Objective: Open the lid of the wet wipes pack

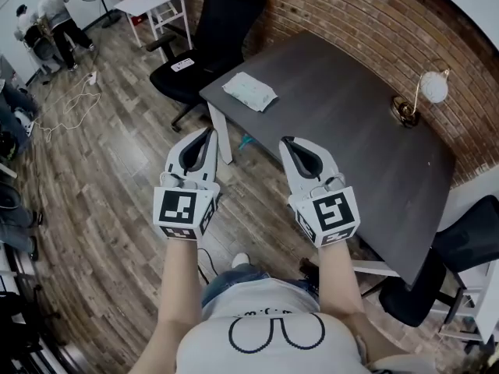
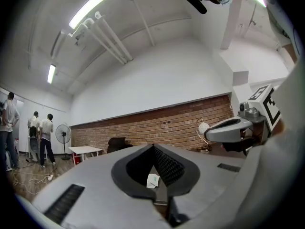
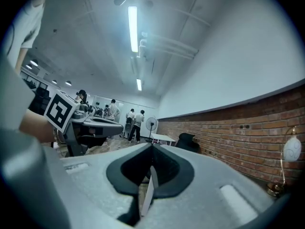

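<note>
Both left gripper (image 1: 208,132) and right gripper (image 1: 288,141) have jaws pressed together; head view shows wipes pack (image 1: 249,92) on table (image 1: 351,123).

Bright, even light here from ceiling tubes (image 2: 95,4), blown white in both gripper views; fisheye curves the edges into black corners, close foreground soft, shadows faint.

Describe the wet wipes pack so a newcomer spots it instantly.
Start at the dark table by the brick wall. Near its corner beside the black office chair lies the wet wipes pack: flat, pale and rectangular, unlike the upright globe lamp across the table.
</note>
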